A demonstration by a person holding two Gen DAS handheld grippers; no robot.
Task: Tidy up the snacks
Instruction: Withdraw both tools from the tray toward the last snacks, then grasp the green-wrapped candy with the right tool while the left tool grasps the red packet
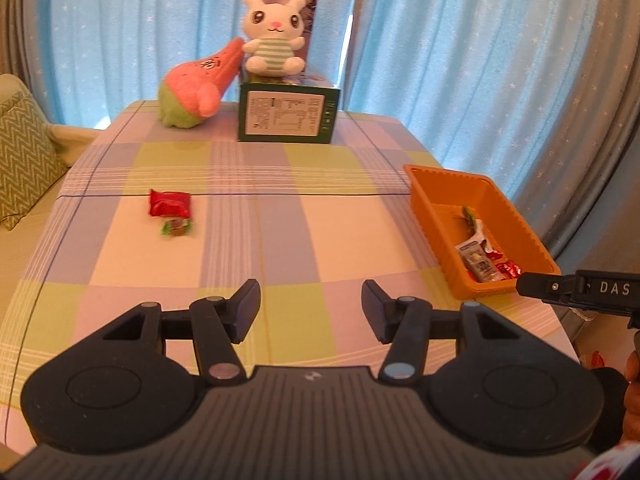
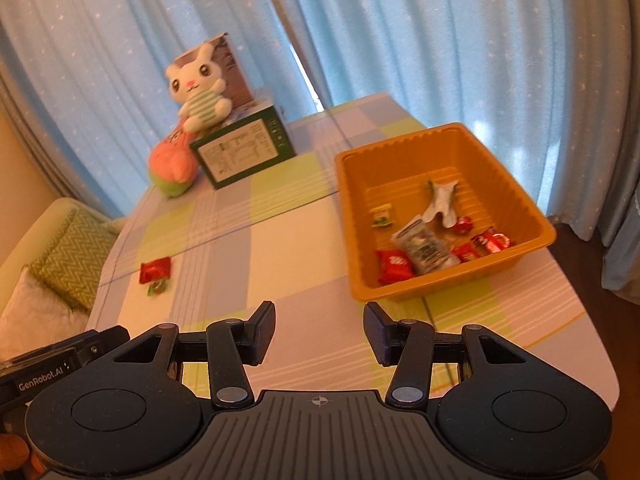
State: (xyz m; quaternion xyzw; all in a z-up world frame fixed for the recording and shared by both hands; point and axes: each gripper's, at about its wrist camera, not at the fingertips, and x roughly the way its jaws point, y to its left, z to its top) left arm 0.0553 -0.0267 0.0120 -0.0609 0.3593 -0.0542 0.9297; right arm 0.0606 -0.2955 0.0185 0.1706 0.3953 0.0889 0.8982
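An orange tray (image 1: 516, 216) (image 2: 516, 188) stands at the table's right side and holds several wrapped snacks: red packets (image 2: 394, 266), a grey sachet (image 2: 424, 246) and a small green candy (image 2: 382, 216). A red snack packet (image 1: 169, 203) (image 2: 155, 269) and a small green-wrapped candy (image 1: 176, 228) (image 2: 157, 287) lie on the checked tablecloth at the left. My left gripper (image 1: 311, 311) is open and empty above the near table edge. My right gripper (image 2: 320, 332) is open and empty just in front of the tray.
A green box (image 1: 288, 114) (image 2: 244, 148) stands at the far edge with a white rabbit plush (image 1: 274, 36) (image 2: 200, 88) on it and a pink plush (image 1: 196, 88) (image 2: 172, 164) beside it. Blue curtains hang behind. A sofa with a cushion (image 1: 20, 152) is left.
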